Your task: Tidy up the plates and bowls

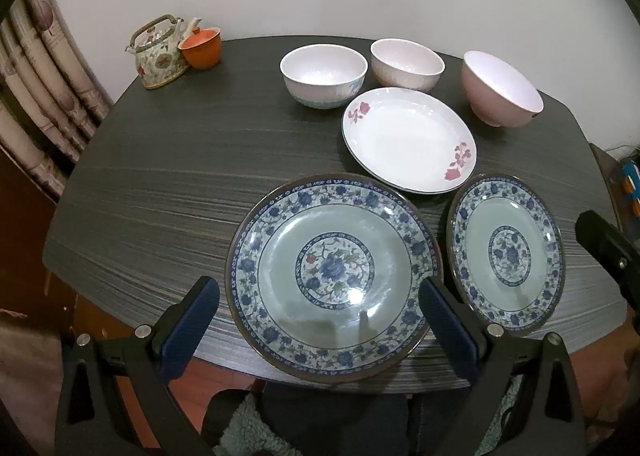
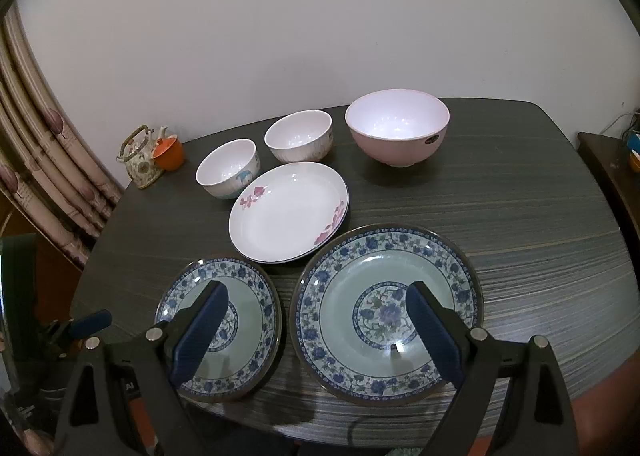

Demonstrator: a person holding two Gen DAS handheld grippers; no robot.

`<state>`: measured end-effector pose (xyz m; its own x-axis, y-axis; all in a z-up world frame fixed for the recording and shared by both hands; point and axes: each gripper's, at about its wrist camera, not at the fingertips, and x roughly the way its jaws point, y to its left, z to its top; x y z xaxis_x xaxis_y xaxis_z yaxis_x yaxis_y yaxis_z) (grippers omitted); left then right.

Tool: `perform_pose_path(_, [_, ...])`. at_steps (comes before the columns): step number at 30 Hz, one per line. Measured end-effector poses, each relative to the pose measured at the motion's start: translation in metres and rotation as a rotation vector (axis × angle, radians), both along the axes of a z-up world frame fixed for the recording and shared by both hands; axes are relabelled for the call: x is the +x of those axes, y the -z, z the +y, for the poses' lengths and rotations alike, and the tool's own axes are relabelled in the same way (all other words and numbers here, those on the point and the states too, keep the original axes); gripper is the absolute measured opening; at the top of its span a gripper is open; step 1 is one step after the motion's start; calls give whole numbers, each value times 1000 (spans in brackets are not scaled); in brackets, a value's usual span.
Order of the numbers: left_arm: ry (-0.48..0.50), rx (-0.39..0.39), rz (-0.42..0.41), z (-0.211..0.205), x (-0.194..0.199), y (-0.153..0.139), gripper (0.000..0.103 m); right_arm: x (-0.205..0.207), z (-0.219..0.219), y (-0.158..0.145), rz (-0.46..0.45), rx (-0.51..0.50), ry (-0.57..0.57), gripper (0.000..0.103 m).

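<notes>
Two blue-patterned plates lie at the table's near edge: one (image 1: 334, 276) (image 2: 218, 330) on the left, the other (image 1: 508, 252) (image 2: 386, 310) on the right. Behind them lies a white plate with pink flowers (image 1: 408, 138) (image 2: 288, 212). Further back stand a white bowl with blue trim (image 1: 323, 74) (image 2: 227, 168), a white bowl (image 1: 406, 63) (image 2: 299, 136) and a pink bowl (image 1: 500, 90) (image 2: 398, 126). My left gripper (image 1: 320, 292) is open and empty above the left plate. My right gripper (image 2: 318, 296) is open and empty above the gap between the two blue plates.
A floral teapot (image 1: 158, 52) (image 2: 140, 158) and an orange lidded cup (image 1: 201, 45) (image 2: 169, 153) stand at the back left of the dark wood-grain table (image 1: 180, 184) (image 2: 520, 224). A curtain (image 1: 36, 96) hangs at the left. A side cabinet (image 2: 608, 164) is at the right.
</notes>
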<state>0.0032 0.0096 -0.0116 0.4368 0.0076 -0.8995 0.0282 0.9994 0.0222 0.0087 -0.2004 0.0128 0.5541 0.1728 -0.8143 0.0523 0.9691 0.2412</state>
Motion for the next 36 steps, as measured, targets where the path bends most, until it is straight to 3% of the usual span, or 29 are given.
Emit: perform_pose_path(36, [-41, -29, 47, 9, 4, 11, 99, -1, 4, 9, 51, 15, -2, 93])
